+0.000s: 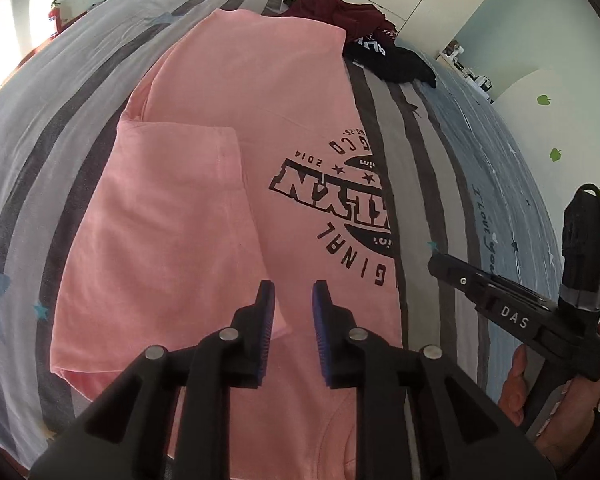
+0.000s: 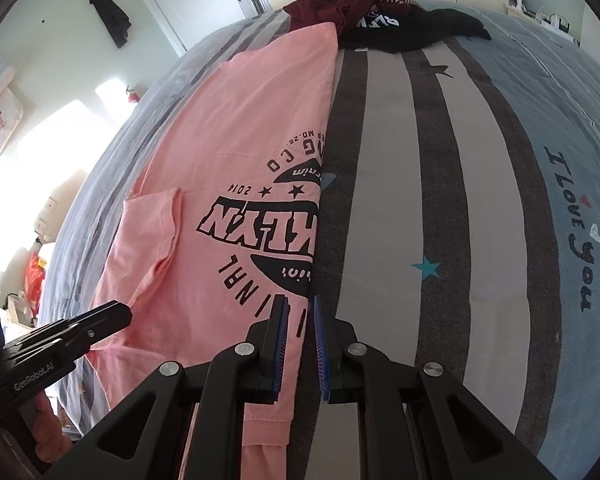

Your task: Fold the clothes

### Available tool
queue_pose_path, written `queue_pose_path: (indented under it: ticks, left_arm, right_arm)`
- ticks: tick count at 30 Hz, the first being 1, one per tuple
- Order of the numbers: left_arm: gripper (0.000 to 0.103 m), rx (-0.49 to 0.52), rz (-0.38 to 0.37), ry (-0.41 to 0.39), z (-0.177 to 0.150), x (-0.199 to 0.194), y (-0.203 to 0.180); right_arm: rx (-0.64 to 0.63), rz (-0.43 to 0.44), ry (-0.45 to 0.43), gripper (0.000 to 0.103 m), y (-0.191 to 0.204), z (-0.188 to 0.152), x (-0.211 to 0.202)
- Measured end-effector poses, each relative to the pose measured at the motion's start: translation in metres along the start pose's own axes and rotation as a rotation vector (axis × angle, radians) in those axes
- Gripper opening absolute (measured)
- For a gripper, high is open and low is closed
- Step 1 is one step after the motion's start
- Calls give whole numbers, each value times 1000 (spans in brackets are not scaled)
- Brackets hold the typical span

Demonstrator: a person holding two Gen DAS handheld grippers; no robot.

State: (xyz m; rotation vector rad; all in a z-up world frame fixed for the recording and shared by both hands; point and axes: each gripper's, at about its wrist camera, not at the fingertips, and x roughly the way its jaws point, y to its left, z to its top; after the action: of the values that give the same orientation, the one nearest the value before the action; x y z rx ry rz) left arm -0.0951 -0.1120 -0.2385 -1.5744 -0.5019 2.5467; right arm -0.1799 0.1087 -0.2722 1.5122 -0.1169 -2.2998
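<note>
1. Left gripper: the jaws stand a narrow gap apart. Nothing sits between the pads. It hangs above the near part of the pink T-shirt, apart from the cloth.
2. Right gripper: the jaws stand a narrow gap apart. No cloth shows between the pads. The tips sit over the right folded edge of the T-shirt, close to the cloth; contact cannot be told.
3. T-shirt position: it lies flat on the striped bed cover, left of the bed's middle. Its long axis runs from the near edge of the bed toward the far edge. The right side is folded straight through the black print. The left side carries a sleeve folded inward.
4. Key relation: the T-shirt lies ahead of and below both grippers. Its near end, the neckline, is directly under the left gripper, so the left hand is nearer that end. The right gripper covers the right edge.
5. Judgement: the lengthwise folds look done; the end-to-end fold is not yet done.
6. A pile of dark clothes lies at the far edge of the bed, touching the T-shirt's far end.
</note>
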Motion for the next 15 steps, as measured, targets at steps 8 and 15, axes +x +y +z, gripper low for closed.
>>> queue_pose_path:
  ticks: [8,15]
  left_arm:
    - [31,-36,129,-47,7,-27,68]
    - [31,-46,197,-20,-9,-25,122]
  right_arm:
    - [3,62,5,12,22,-2,10]
    - [-69,157,10,12,78,5,30]
